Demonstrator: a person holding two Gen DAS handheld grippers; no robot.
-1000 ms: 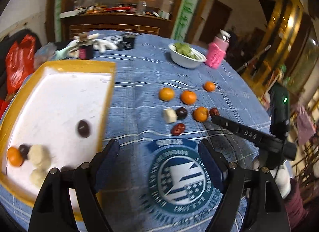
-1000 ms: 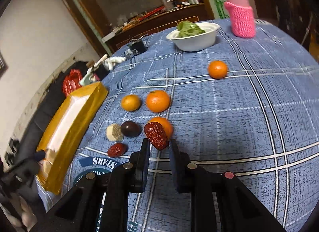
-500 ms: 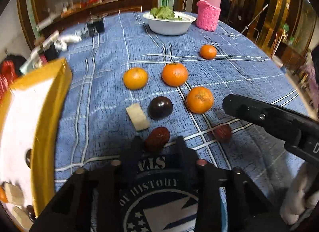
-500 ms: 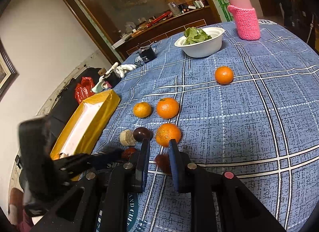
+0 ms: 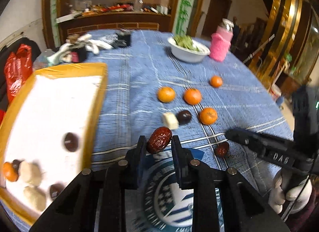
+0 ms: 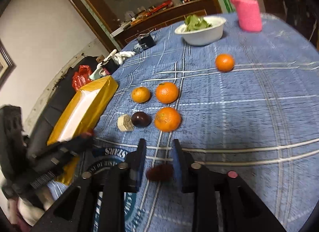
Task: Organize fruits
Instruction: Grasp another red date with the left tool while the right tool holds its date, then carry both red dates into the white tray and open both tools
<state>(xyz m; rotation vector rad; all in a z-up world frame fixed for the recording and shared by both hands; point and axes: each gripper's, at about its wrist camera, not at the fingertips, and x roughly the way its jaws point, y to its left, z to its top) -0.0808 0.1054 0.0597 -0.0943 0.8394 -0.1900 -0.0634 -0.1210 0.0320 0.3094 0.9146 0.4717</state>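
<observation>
My left gripper [image 5: 159, 139] is shut on a wrinkled red date [image 5: 159, 142], held above the blue cloth just right of the yellow-rimmed tray [image 5: 67, 68]. The tray holds an orange, dark plums and pale pieces. The jaws of my right gripper [image 6: 159, 143] are opening; a second red date [image 6: 159, 172] lies blurred on the cloth between them, free of the pads. In the left wrist view that date [image 5: 221, 149] sits under the right gripper's tip [image 5: 229, 133]. Several oranges [image 6: 167, 92], a dark plum [image 6: 140, 119] and a pale block [image 6: 125, 123] lie beyond.
A white bowl of greens [image 5: 188, 52] and a pink-sleeved bottle [image 5: 220, 47] stand at the far side. Gloves and small dark items [image 5: 79, 46] are piled at the back left. A gloved hand [image 5: 287, 190] holds the right gripper.
My left gripper closed on a red date on the cloth and lifted it toward the tray. My right gripper lowered its date to the cloth and its jaws parted.
</observation>
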